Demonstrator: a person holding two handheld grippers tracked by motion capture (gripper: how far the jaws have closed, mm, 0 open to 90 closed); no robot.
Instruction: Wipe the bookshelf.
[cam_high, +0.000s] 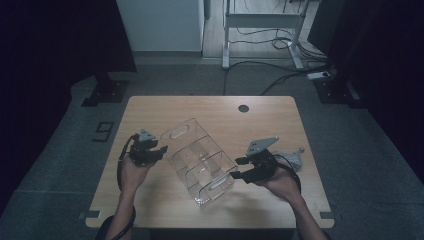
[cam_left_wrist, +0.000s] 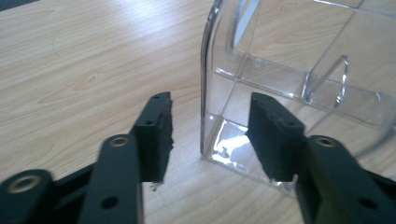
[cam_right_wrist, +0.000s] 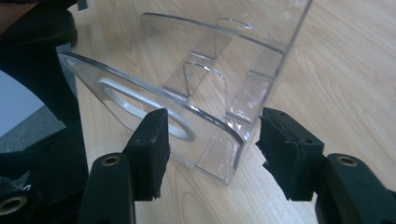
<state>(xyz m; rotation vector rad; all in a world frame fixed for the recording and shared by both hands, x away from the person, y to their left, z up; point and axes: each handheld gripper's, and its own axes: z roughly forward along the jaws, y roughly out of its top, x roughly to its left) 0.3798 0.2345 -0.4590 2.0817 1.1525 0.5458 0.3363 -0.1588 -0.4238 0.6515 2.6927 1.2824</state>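
High view: one clear plastic organiser box (cam_high: 201, 162) lies on a pale wooden table (cam_high: 165, 107), near its middle. Its long axis runs diagonally, from the far left toward the near right, with an oval handle cut-out at each end wall. Two hand-held grippers flank it. The left gripper (cam_high: 159, 151) sits just beside the box's far-left end. The right gripper (cam_high: 237, 168) sits at the near-right end. A small grey metal part (cam_high: 295, 157) lies on the table behind the right hand.

Left gripper view: the two black jaws stand partly apart, straddling a rounded vertical corner of the box (cam_left_wrist: 299, 70). The right-hand pad (cam_left_wrist: 271, 135) appears to sit against the clear wall or inside it, though transparency makes that hard to judge. The left-hand pad (cam_left_wrist: 159, 135) is clear of the box. Nothing is clamped.

Right gripper view: the jaws stand about half open around the box's end corner (cam_right_wrist: 210, 112). The end wall with its oval cut-out passes between the pads, with a gap on both sides, so the grip is loose.
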